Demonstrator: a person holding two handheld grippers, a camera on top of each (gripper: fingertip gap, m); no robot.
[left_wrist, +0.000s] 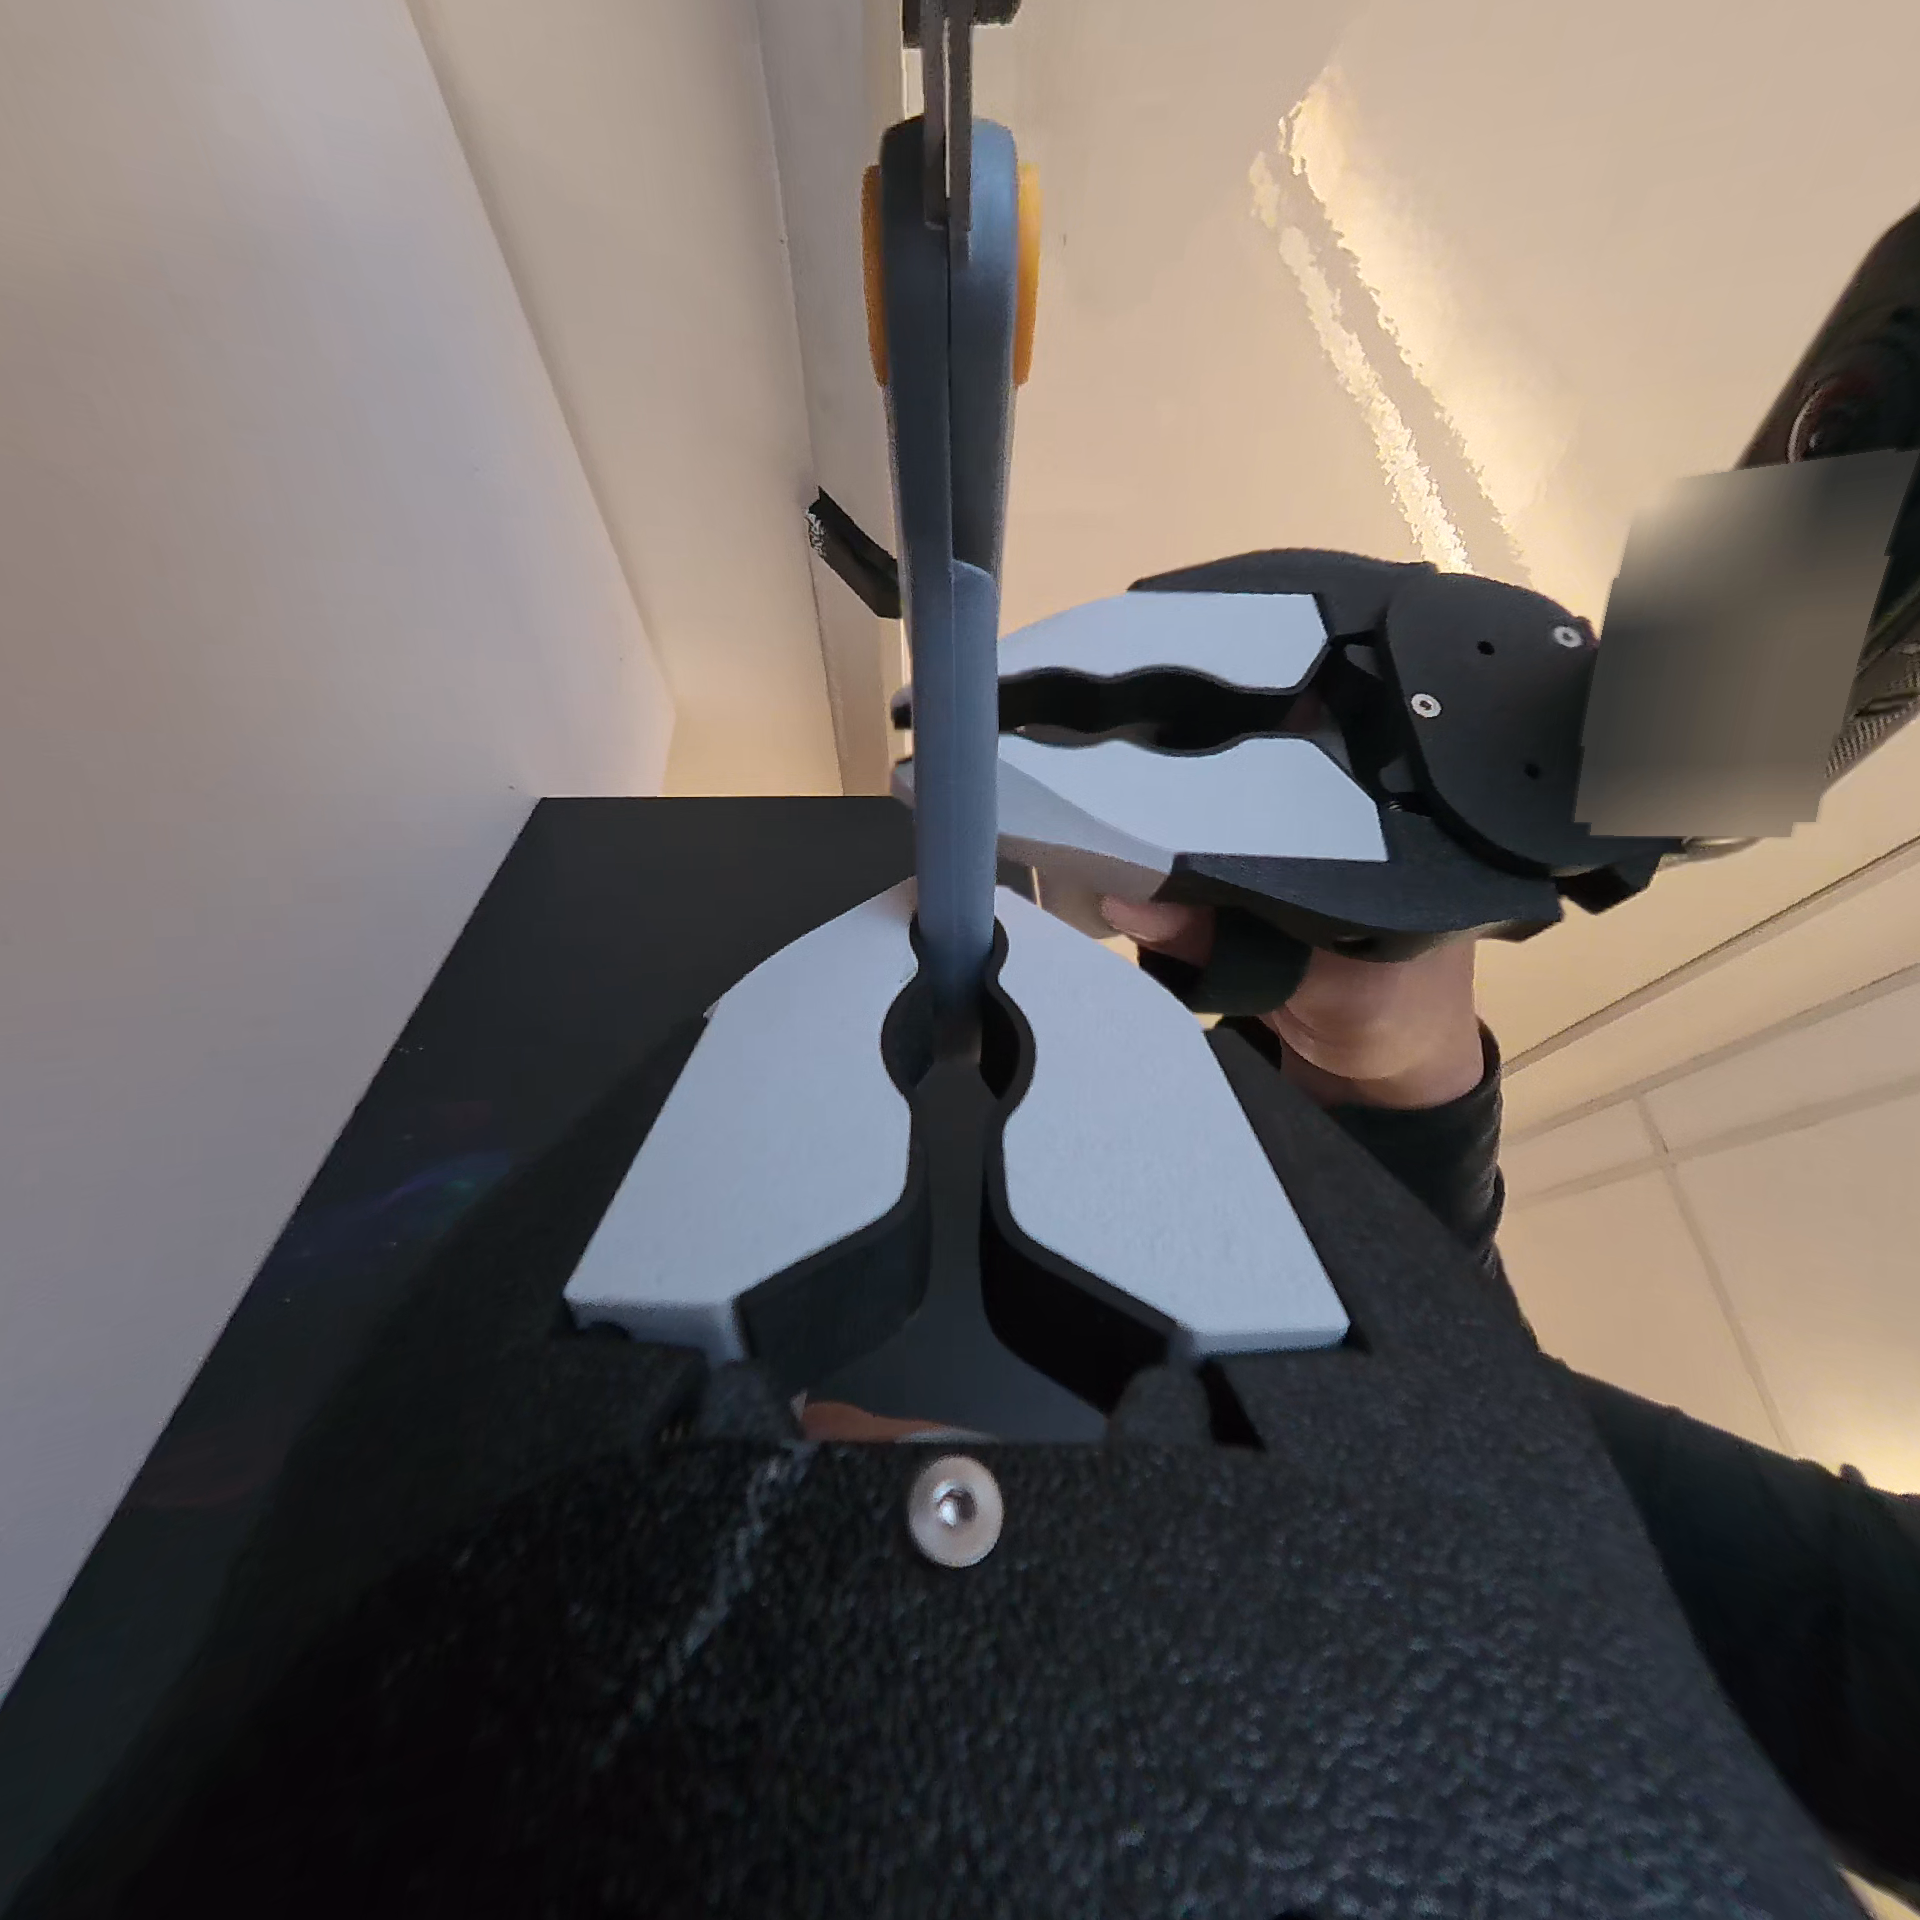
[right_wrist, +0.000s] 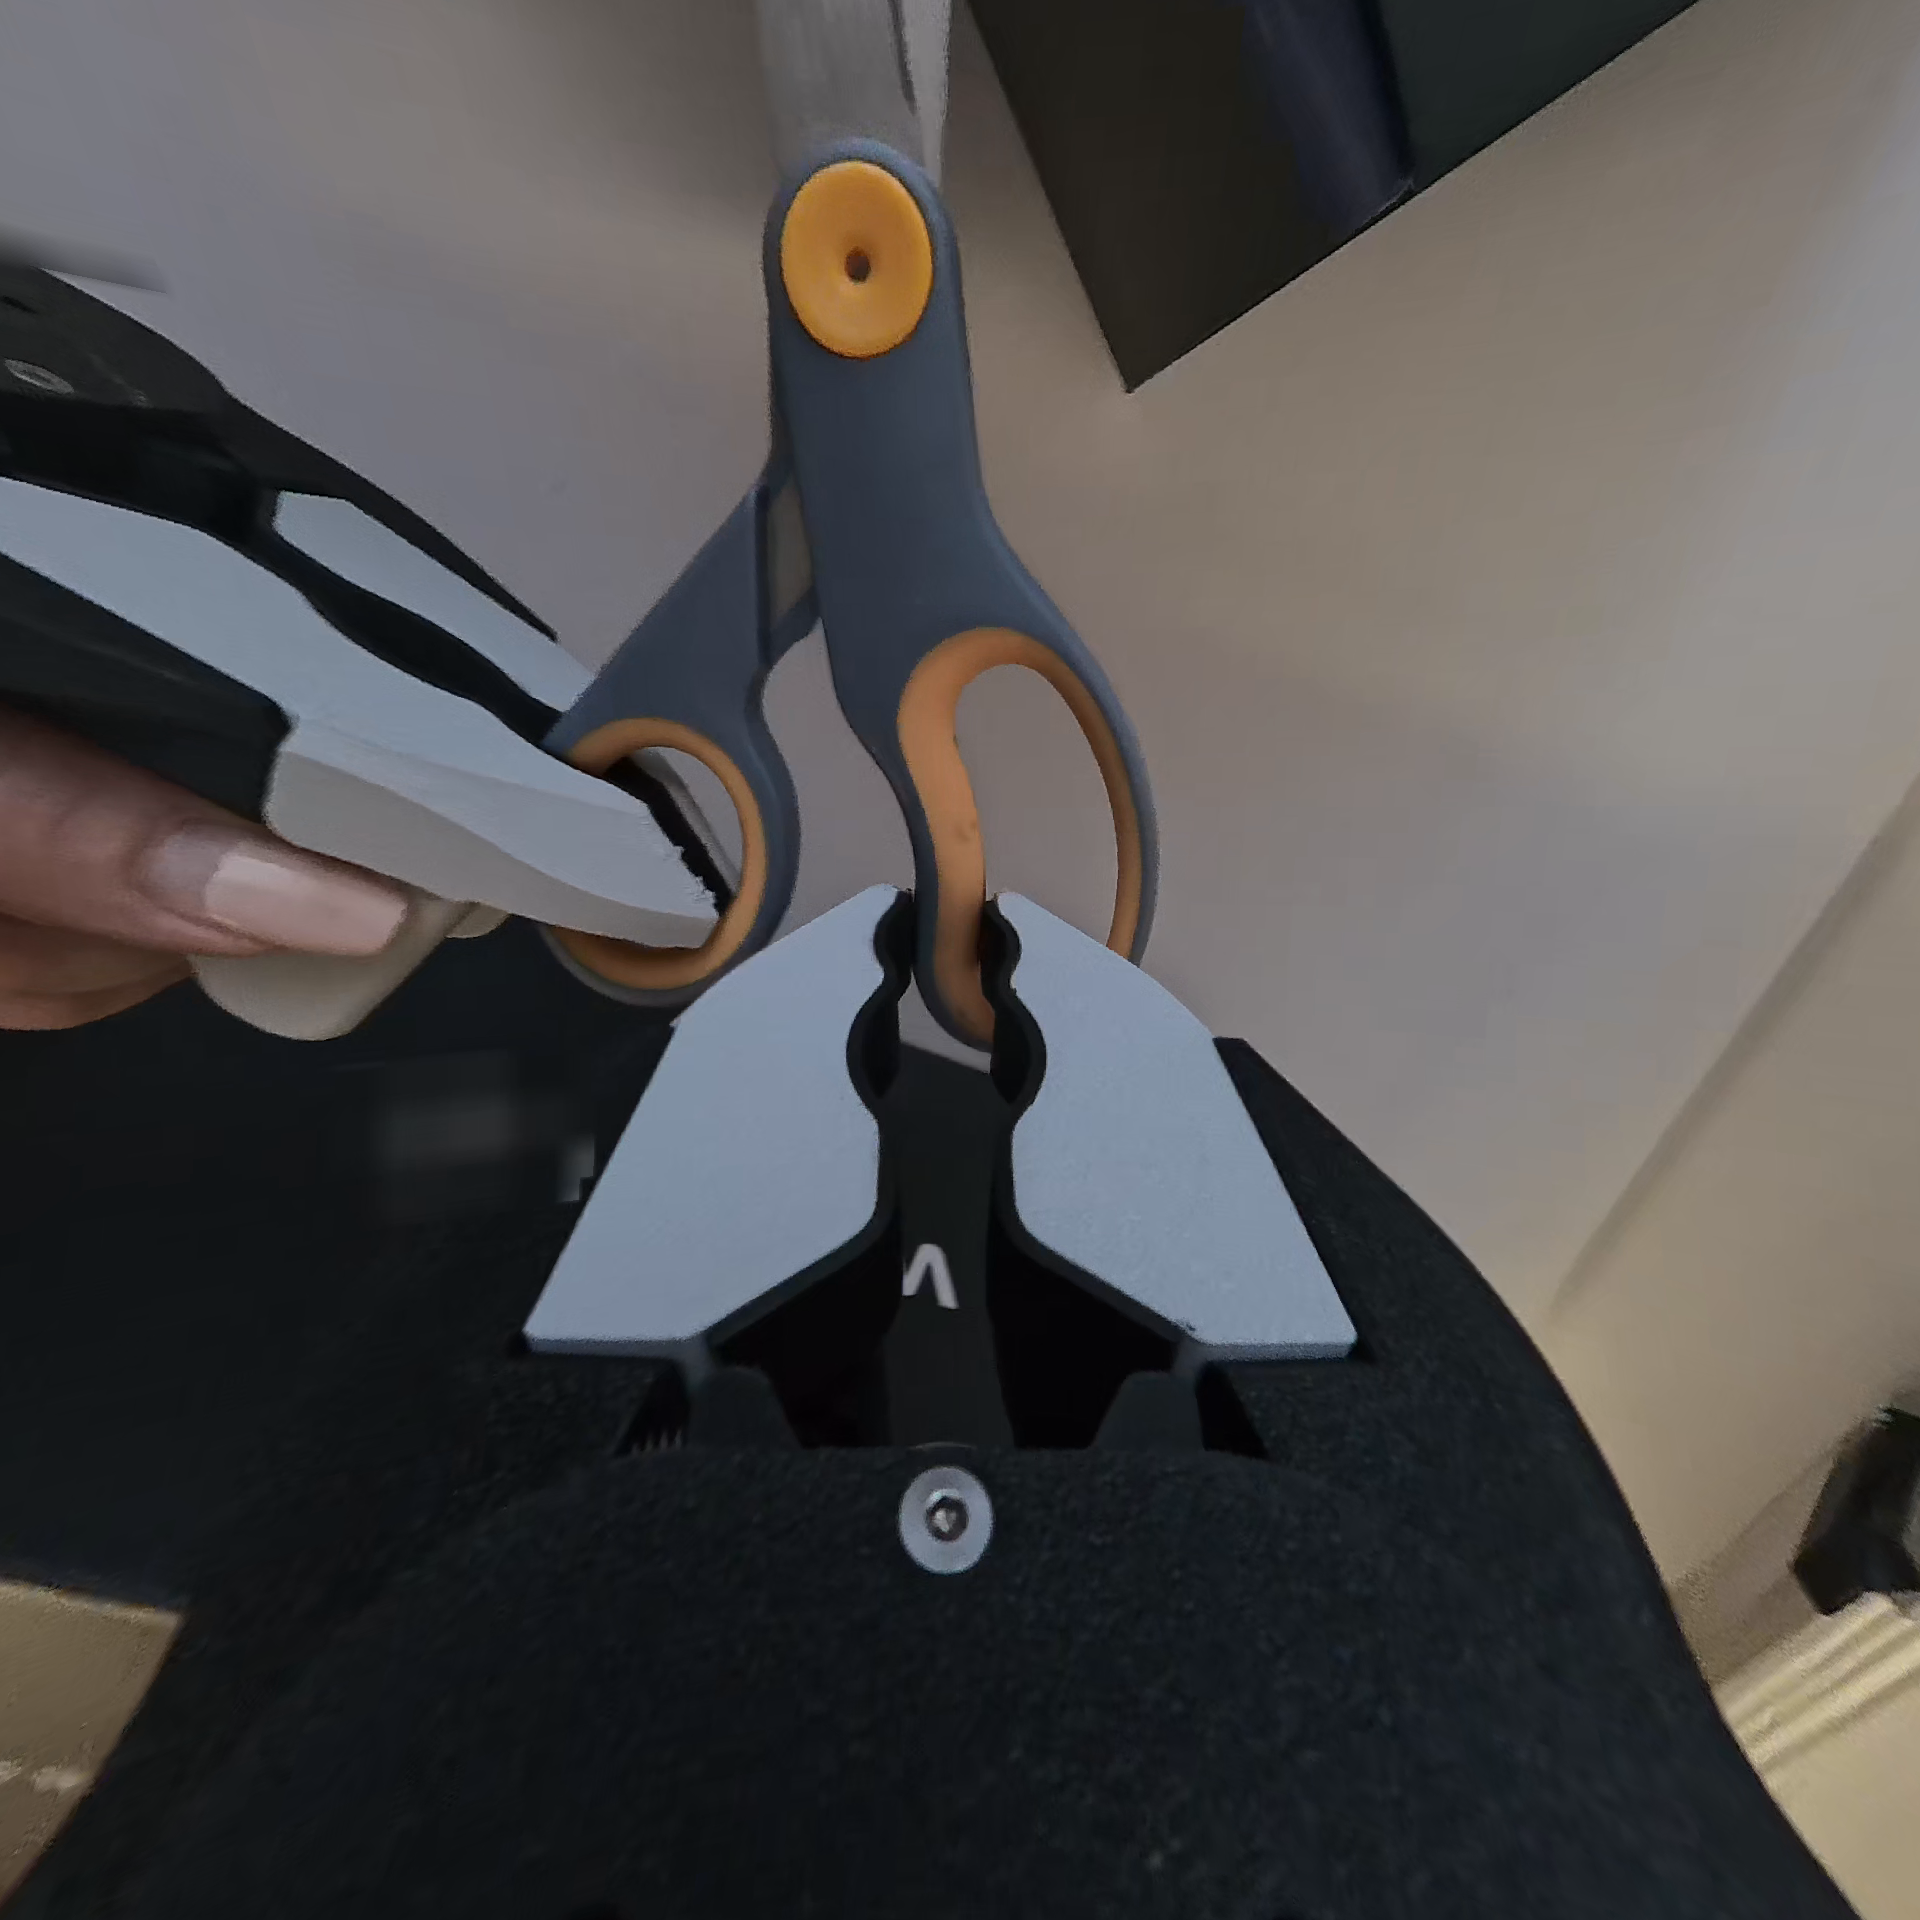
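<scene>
Scissors (right_wrist: 883, 582) with dark grey plastic handles, orange-lined finger loops and an orange pivot cap are held up in the air, blades pointing away toward a pale wall (right_wrist: 1455, 727). Right hand-held gripper (right_wrist: 948, 935), grey-fingered with black wavy pads, is clamped on the inner side of the larger loop. Left hand-held gripper (right_wrist: 717, 883) reaches in from the left with one finger tip passed through the smaller loop; in its own view the left hand-held gripper (left_wrist: 956, 935) is closed on the edge-on scissors (left_wrist: 951, 520). There the right hand-held gripper (left_wrist: 935, 748) meets the handle from the right, carried by a person's hand (left_wrist: 1340, 997) in a dark sleeve. A black shelf top (left_wrist: 623, 883), or possibly a cabinet, lies behind
</scene>
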